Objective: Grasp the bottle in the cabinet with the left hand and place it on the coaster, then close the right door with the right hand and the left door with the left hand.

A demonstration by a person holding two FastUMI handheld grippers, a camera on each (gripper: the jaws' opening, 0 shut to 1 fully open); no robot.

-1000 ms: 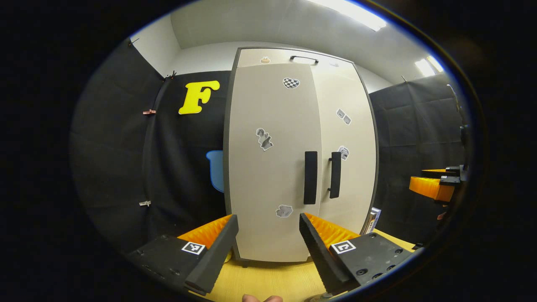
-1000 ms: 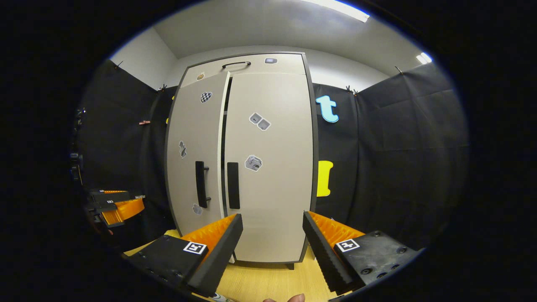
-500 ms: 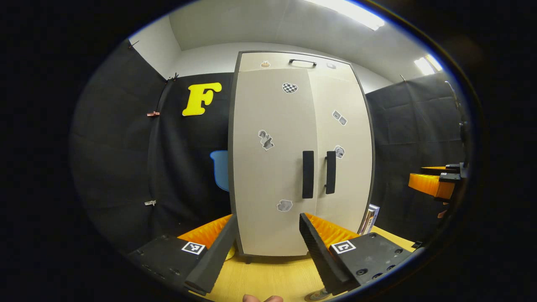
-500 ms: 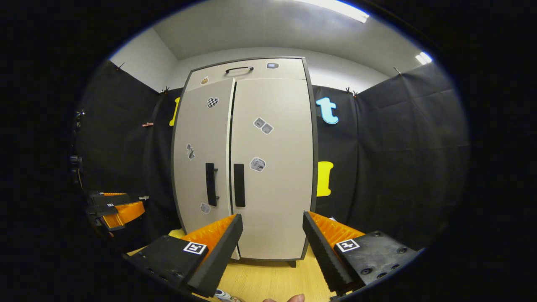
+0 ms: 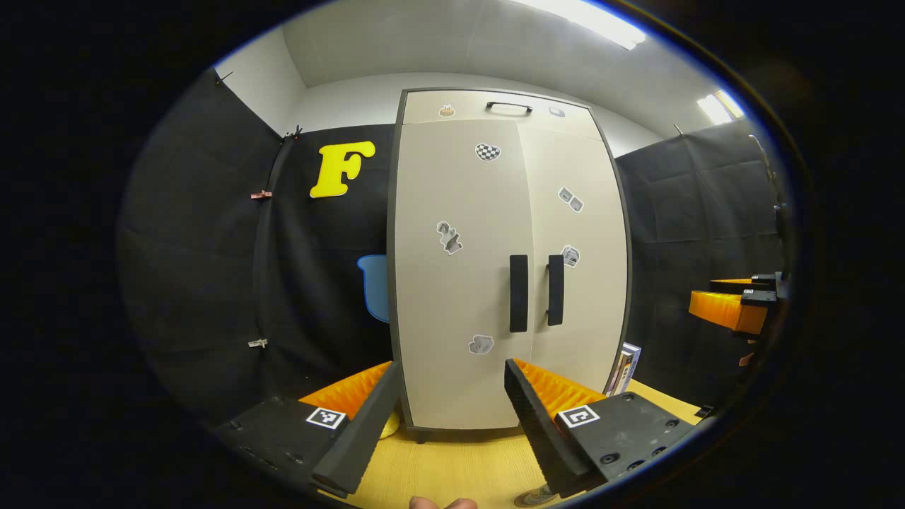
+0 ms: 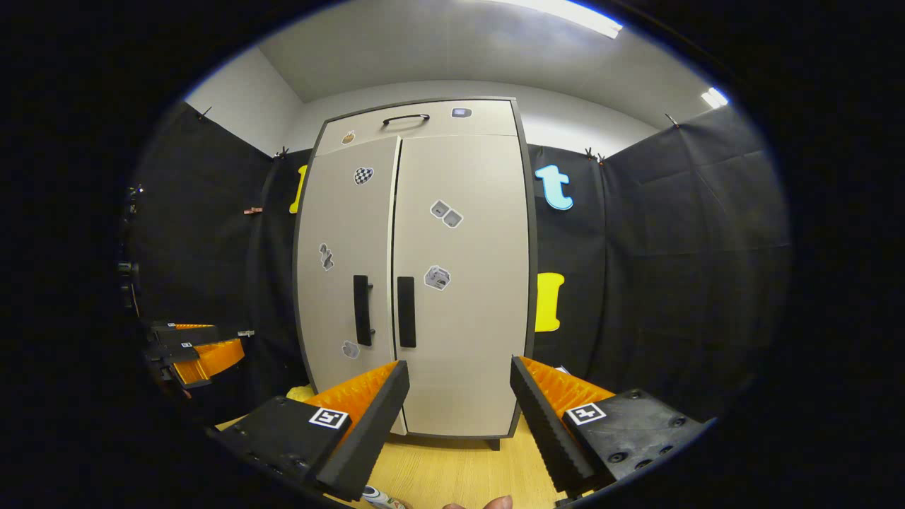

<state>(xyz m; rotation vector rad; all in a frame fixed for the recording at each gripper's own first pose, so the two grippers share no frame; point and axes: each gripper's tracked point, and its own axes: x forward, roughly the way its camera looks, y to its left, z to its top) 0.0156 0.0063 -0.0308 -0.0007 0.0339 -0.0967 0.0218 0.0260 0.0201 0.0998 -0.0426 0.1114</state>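
Fingers wide apart, both: left gripper [image 5: 447, 417] and right gripper [image 6: 457, 424] grip nothing. Bottle [image 6: 378, 498] peeks at six o'clock on the table [image 6: 459, 474]. At twelve o'clock, left door [image 5: 459, 276] and right door [image 6: 463, 283] look flush. Task seems finished; just back away.

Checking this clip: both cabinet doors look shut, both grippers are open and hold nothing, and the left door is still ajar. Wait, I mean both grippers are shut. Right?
Not quite. Both cabinet doors are shut, but the left gripper and the right gripper are open, fingers spread with nothing between them. The left gripper view and the right gripper view show this.
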